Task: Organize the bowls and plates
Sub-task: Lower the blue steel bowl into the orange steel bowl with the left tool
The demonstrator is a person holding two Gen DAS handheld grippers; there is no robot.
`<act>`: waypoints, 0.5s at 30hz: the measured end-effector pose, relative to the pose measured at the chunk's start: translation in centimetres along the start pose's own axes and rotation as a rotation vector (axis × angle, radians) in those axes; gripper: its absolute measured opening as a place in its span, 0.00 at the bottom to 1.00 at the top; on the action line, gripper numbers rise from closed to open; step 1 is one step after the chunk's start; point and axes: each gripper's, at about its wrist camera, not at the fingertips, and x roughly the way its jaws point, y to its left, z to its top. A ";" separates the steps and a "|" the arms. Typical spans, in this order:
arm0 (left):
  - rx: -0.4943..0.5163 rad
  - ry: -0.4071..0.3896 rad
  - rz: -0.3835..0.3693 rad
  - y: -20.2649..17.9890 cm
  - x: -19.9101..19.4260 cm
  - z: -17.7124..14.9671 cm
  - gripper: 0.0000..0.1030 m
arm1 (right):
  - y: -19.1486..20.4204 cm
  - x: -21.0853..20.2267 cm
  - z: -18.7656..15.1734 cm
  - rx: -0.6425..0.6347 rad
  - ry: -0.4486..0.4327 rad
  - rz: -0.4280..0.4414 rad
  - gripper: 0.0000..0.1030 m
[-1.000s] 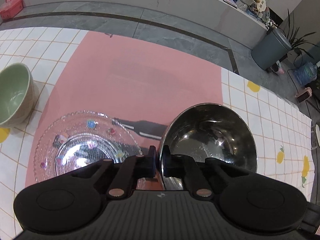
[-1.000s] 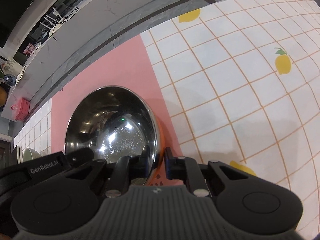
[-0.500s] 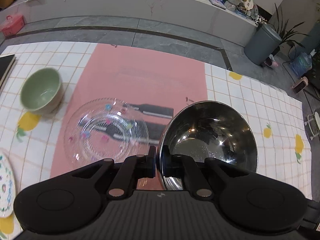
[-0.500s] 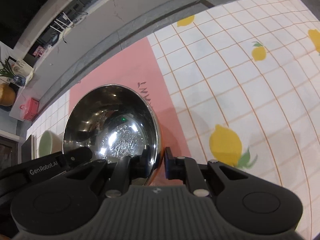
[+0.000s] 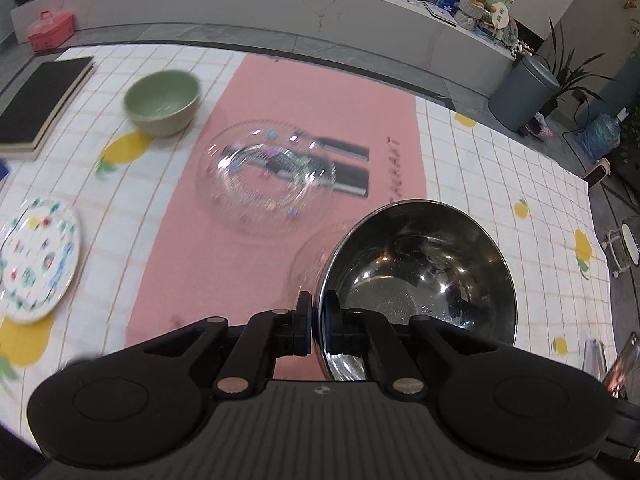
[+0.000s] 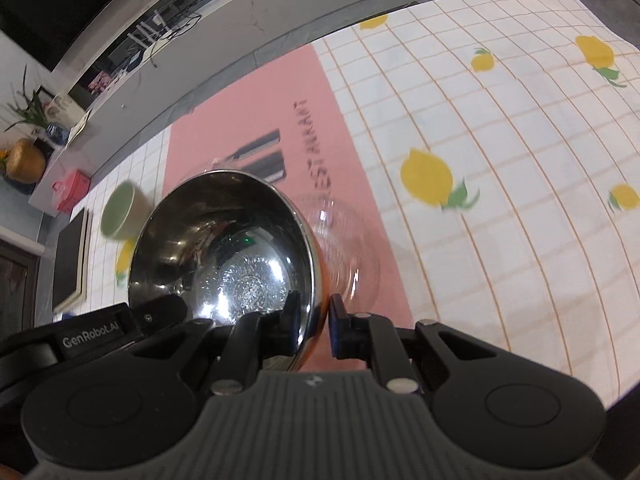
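Both grippers hold one steel bowl [image 5: 416,272] by its rim, high above the table. My left gripper [image 5: 316,320] is shut on its left rim. My right gripper [image 6: 318,312] is shut on its right rim; the bowl also shows in the right wrist view [image 6: 224,248]. Below lie a clear glass plate [image 5: 264,176] with coloured dots and a smaller clear glass bowl [image 6: 344,240] on the pink mat [image 5: 328,108]. A green bowl [image 5: 162,102] and a floral white plate [image 5: 36,264] sit to the left.
A black book [image 5: 40,100] lies at the table's far left. The lemon-print cloth [image 6: 500,160] covers the table to the right. A phone [image 5: 622,368] shows at the right edge. A grey bin [image 5: 524,92] and a counter stand beyond the table.
Both grippers have lifted the steel bowl well above the table. The view has widened, and the green bowl, floral plate, book and small glass bowl have come into sight.
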 end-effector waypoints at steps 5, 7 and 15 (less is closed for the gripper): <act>-0.032 -0.019 -0.020 1.8 -2.7 -2.5 0.05 | 0.6 -2.0 -3.0 -0.029 -0.003 0.014 0.12; -0.032 -0.029 -0.027 2.4 -3.8 -3.1 0.06 | 0.9 -2.7 -3.8 -0.037 0.003 0.029 0.12; -0.082 -0.086 -0.012 5.9 -8.0 -6.0 0.07 | 3.9 -4.5 -6.8 -0.117 0.017 0.094 0.13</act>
